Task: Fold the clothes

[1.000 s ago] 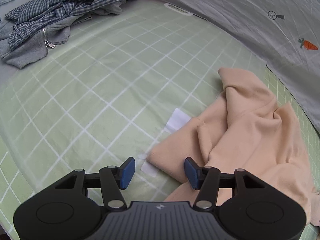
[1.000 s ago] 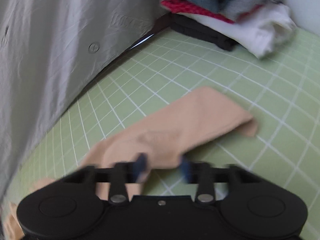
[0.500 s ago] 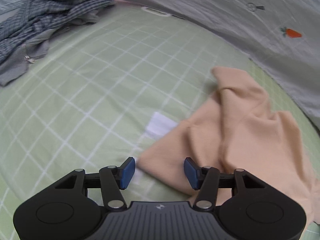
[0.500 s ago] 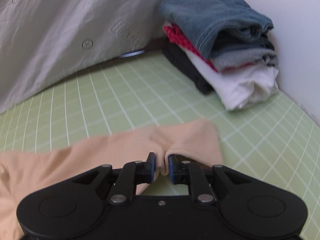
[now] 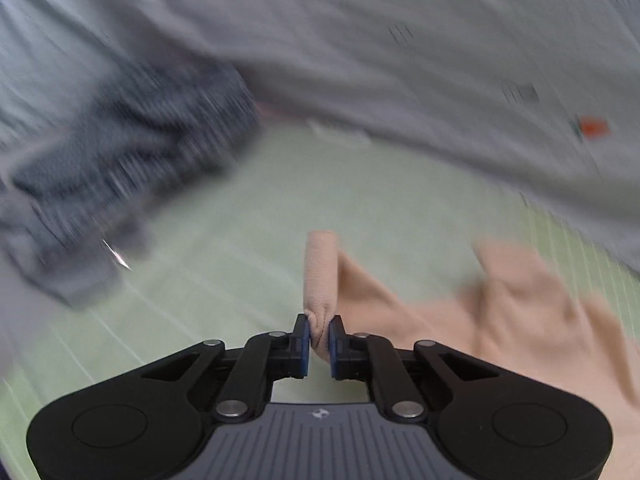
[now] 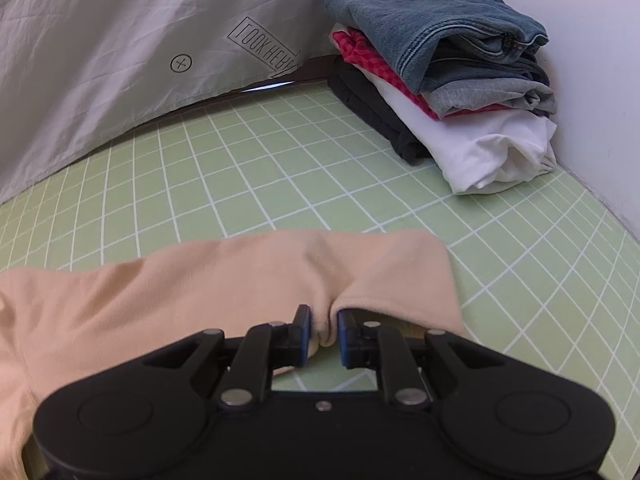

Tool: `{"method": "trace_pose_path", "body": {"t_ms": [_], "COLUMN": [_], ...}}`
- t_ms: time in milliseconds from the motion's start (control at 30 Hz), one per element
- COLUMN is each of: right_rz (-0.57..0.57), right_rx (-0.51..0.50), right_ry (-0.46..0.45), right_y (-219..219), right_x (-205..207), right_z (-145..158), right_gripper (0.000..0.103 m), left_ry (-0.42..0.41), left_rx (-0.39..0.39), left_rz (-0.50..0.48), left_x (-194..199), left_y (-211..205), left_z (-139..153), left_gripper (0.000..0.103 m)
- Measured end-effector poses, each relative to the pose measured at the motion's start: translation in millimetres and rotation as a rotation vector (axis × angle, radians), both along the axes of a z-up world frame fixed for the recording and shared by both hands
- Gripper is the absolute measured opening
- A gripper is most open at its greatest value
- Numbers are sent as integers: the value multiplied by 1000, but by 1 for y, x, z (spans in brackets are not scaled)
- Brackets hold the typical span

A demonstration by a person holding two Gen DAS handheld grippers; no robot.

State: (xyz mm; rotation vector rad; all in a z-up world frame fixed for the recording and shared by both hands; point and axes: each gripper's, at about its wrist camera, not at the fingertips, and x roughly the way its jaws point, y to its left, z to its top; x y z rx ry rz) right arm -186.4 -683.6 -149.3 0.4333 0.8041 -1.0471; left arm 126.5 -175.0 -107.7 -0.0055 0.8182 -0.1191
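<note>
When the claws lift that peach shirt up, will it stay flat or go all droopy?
Probably droopy. The peach shirt bunches into soft folds where the right claw pinches it, and a pinched bit curls limply above the left claw. It likely weighs little, being thin cloth.

Left gripper (image 5: pixel 319 340) pinches a garment (image 5: pixel 516 312) corner; rest of it lies right of the gripper on the sheet (image 5: pixel 280 208). Loose clothes heap (image 5: pixel 120 168) far left, quilt (image 5: pixel 400 60) along the far side. Right gripper (image 6: pixel 323 336) pinches the garment's (image 6: pixel 240 276) near edge; it spreads left. Folded stack (image 6: pixel 444 68) far right on the sheet (image 6: pixel 280 184), against the wall (image 6: pixel 592 60); quilt (image 6: pixel 120 60) far left.
</note>
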Motion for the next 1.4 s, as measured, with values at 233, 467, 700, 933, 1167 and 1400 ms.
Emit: {"method": "trace_pose_path", "body": {"t_ms": [233,467,700,933,1167,1400], "right_rz": [-6,3,-1,-4,125,391], "right_rx": [5,8,7,-99,-130,22], "right_ry": [34,67,127,136,69,-35], "right_y": [1,2,0,16,23,25], "right_x": [2,4,15,20,63,132], "right_z": [-7,-9,-11,11,26,8], "right_gripper": [15,15,23,88,98,96], "left_ry": [-29,-17,58,48,50,215], "left_rx": [74,122,101,140,75,28], "left_rz": [187,300,360,251,104,-56], "left_x": [22,17,23,5,10,26], "left_y": [46,86,92,46,-13,-104], "left_z": [12,-4,-14,-9,-3,-34], "left_gripper": [10,10,24,64,75,77]}}
